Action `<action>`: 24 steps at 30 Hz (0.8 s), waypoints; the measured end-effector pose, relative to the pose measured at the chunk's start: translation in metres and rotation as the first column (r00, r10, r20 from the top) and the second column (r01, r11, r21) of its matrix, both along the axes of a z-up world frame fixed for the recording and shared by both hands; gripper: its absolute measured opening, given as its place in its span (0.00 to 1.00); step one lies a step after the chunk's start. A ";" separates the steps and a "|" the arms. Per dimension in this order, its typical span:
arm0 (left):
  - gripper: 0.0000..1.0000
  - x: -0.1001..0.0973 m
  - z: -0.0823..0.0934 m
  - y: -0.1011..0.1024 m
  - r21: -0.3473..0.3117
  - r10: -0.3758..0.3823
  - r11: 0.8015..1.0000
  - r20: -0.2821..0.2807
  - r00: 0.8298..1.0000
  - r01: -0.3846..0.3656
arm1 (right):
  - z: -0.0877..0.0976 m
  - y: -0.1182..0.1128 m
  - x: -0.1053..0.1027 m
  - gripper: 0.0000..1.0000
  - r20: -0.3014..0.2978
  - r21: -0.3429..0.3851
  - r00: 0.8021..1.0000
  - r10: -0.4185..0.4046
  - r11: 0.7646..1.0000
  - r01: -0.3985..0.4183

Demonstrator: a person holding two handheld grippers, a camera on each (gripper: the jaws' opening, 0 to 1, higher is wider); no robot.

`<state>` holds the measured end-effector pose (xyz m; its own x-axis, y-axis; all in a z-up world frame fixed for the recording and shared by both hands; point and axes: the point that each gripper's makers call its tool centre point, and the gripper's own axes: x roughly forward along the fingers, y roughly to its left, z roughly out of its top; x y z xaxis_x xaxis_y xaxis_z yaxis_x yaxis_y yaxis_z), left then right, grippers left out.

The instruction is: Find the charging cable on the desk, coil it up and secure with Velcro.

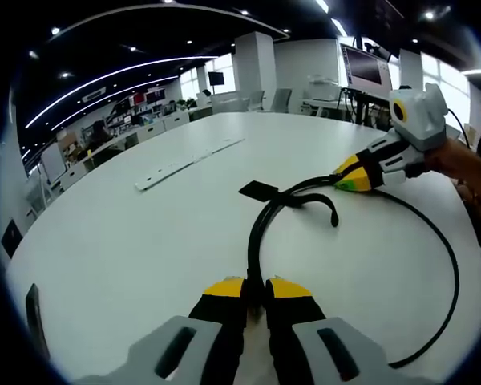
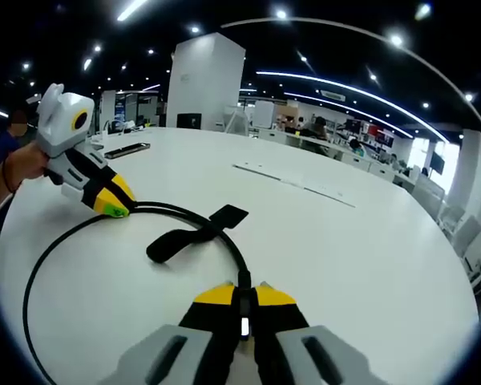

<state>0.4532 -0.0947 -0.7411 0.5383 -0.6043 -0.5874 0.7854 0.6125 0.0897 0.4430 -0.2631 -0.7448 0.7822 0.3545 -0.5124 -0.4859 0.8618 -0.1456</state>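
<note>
Cable [image 1: 260, 220], black, lies on the white worktop [image 1: 128, 241]; no brand, label or legible writing appears on it or on either gripper.

Left gripper view: the left gripper [image 1: 256, 290] rises from the bottom with its yellow-tipped jaws nearly closed, and the cable runs up out of the narrow gap between them, so it is gripped there. From that point the cable arcs away toward the right gripper [image 1: 351, 178], which enters from the right, held by a person's hand [image 1: 465, 164], and pinches the cable at its tips. A second run of cable sweeps in a wide loop toward the near right edge, where its end is cut off. A black Velcro strap [image 1: 260, 191] lies flat beside the cable near mid-worktop. White strips [image 1: 188, 163] lie further off. The far background is too blurred to read.

Right gripper view: the right gripper [image 2: 244, 293] has its jaws clamped on the cable [image 2: 224, 241], which passes between the tips. The cable curves left to the left gripper [image 2: 112, 207], closed on it. The strap [image 2: 196, 233] lies inside the loop, touching the cable. A dark flat object [image 2: 127, 149] near the far edge cannot be identified.
</note>
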 end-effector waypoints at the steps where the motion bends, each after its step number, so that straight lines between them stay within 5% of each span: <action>1: 0.10 0.000 0.000 0.000 0.002 0.000 1.000 0.000 1.000 0.000 | 0.000 0.000 0.000 0.09 0.002 0.001 1.000 -0.001 1.000 0.001; 24: 0.10 0.002 -0.001 0.001 -0.024 -0.009 1.000 -0.027 1.000 0.009 | -0.002 0.000 0.003 0.09 -0.013 -0.019 1.000 -0.002 1.000 0.002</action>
<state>0.4554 -0.0941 -0.7421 0.5168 -0.6231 -0.5871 0.7929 0.6070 0.0536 0.4458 -0.2631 -0.7464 0.7762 0.3431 -0.5289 -0.4863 0.8598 -0.1558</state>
